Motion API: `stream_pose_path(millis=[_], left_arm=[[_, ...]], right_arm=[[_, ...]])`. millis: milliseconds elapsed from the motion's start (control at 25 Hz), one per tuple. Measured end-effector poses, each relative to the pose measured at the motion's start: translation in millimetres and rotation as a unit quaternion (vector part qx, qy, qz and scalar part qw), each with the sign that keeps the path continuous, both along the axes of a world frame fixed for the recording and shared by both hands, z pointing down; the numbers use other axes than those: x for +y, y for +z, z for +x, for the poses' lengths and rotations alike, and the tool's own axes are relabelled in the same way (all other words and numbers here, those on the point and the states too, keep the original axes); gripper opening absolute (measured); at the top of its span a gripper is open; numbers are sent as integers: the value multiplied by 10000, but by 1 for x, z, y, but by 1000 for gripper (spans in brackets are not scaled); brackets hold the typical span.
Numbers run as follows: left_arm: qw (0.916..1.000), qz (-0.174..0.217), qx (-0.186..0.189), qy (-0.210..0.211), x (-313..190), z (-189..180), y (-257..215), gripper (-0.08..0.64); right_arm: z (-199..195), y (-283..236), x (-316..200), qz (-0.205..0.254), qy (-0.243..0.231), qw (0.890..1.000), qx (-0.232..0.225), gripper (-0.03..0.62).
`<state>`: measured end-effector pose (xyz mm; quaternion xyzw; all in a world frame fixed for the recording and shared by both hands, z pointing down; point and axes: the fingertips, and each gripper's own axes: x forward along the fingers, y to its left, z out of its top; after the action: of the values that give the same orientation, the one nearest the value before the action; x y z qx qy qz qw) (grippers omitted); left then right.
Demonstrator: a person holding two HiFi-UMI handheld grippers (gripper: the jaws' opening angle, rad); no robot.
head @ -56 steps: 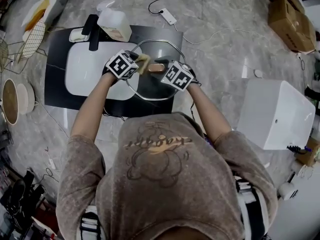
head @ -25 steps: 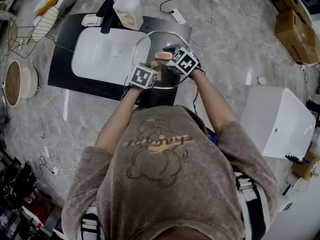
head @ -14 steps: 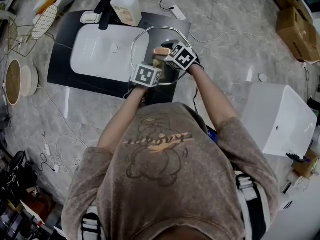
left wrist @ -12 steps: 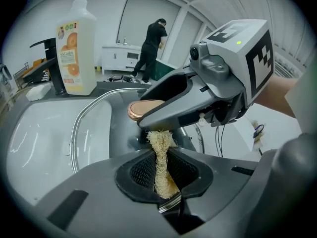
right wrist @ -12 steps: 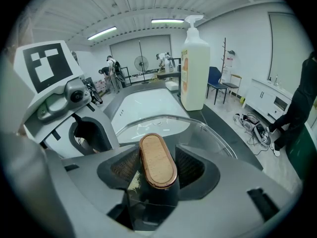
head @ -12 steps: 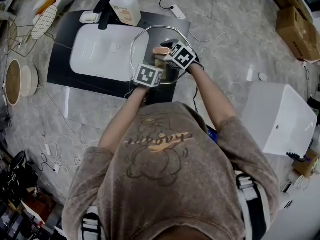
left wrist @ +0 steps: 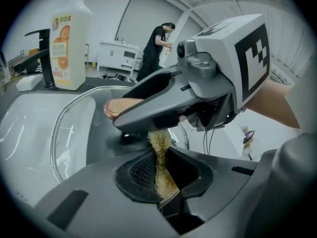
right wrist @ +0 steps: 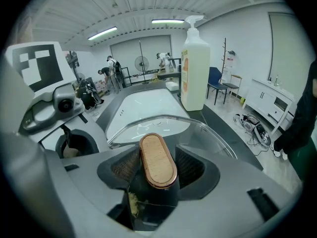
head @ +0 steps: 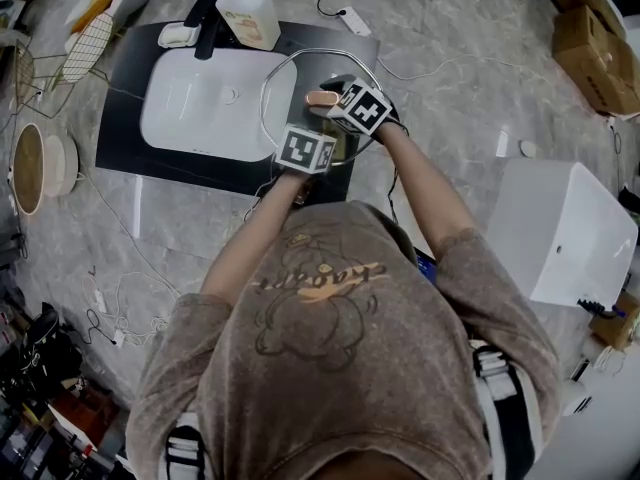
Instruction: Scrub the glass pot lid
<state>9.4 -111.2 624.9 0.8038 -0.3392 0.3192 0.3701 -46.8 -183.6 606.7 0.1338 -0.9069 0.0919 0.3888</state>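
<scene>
We see a clear lid (right wrist: pixel 200 133), its tan knob (right wrist: pixel 157 161) copper-rimmed, a straw-yellow scrubber (left wrist: pixel 159 155), a white sink (head: pixel 195 103).

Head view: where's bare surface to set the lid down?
Free: marble between power strip and cardboard boxes; marble between black mat and the person. Crowded: left edge, wire rack and round bowl; soap bottle and faucet behind the sink.

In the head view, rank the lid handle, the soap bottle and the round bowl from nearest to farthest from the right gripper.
1. Lid handle: clamped between the jaws of the right gripper.
2. Soap bottle: up and to the left, at the far edge of the sink.
3. Round bowl: far left edge of the view.
</scene>
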Motion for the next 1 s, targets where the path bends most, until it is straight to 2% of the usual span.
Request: stream_pose_path(millis=[80, 160, 480, 600, 760, 1000], left_arm=[[9998, -48, 25, 217, 6, 9, 2, 64], [9989, -4, -112, 465, 11, 14, 5, 64], [9919, 440, -525, 1066, 18, 4, 12, 64], [9914, 535, -546, 1061, 17, -8, 10, 64], [9933, 470, -496, 929, 18, -28, 11, 64], [9928, 596, -706, 759, 13, -64, 10, 66]], right_arm=[[0, 0, 0, 32, 2, 10000, -4, 224], [1, 1, 0, 59, 4, 10000, 8, 224], [1, 2, 0, 70, -29, 10000, 23, 224], [1, 1, 0, 73, -31, 10000, 26, 224], [1, 3, -1, 59, -40, 10000, 22, 224], [0, 2, 0, 89, -19, 10000, -8, 224]])
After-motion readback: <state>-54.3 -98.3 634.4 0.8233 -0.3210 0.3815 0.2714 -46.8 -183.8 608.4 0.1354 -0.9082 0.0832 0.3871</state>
